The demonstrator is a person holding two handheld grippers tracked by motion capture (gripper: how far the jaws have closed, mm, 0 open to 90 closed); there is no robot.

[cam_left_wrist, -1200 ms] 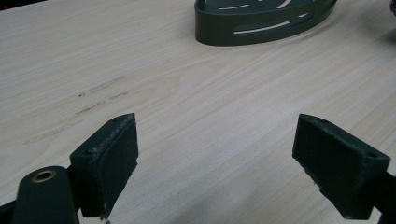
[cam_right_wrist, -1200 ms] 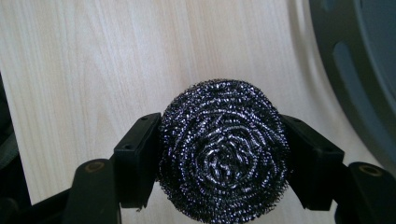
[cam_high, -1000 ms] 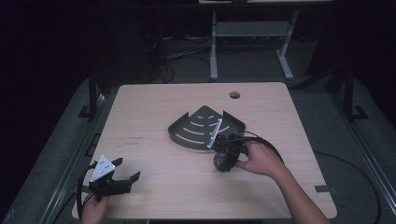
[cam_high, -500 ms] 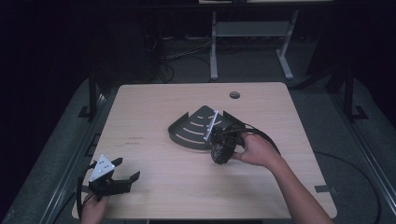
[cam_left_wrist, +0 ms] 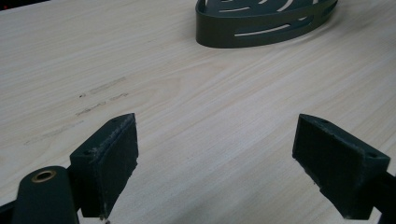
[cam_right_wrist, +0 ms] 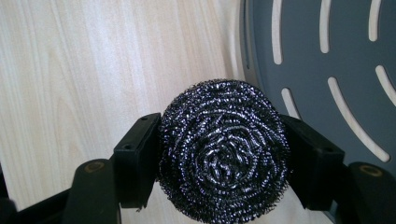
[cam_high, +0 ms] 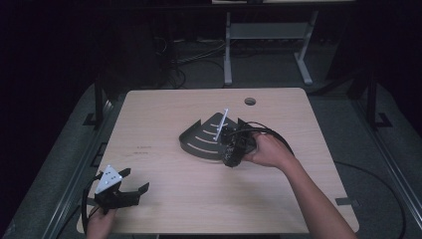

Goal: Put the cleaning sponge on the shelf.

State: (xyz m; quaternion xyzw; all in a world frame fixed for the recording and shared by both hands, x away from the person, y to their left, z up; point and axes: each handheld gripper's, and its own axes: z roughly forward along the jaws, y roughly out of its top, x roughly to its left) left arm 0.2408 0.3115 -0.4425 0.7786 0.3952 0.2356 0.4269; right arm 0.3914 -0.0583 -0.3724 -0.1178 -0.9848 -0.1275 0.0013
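The right hand-held gripper, squeezing a scrubber, has moved from the table toward the tray at 12 o'clock, probably to drop it in, while the left hand-held gripper is resting wide open.

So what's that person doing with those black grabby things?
A person holds a gripper in each hand. The right gripper is squeezing a round, dark steel-wool scouring ball at the edge of a dark grey, fan-shaped slotted tray on the light wooden table. The left gripper sits open near the table's front corner, holding nothing.
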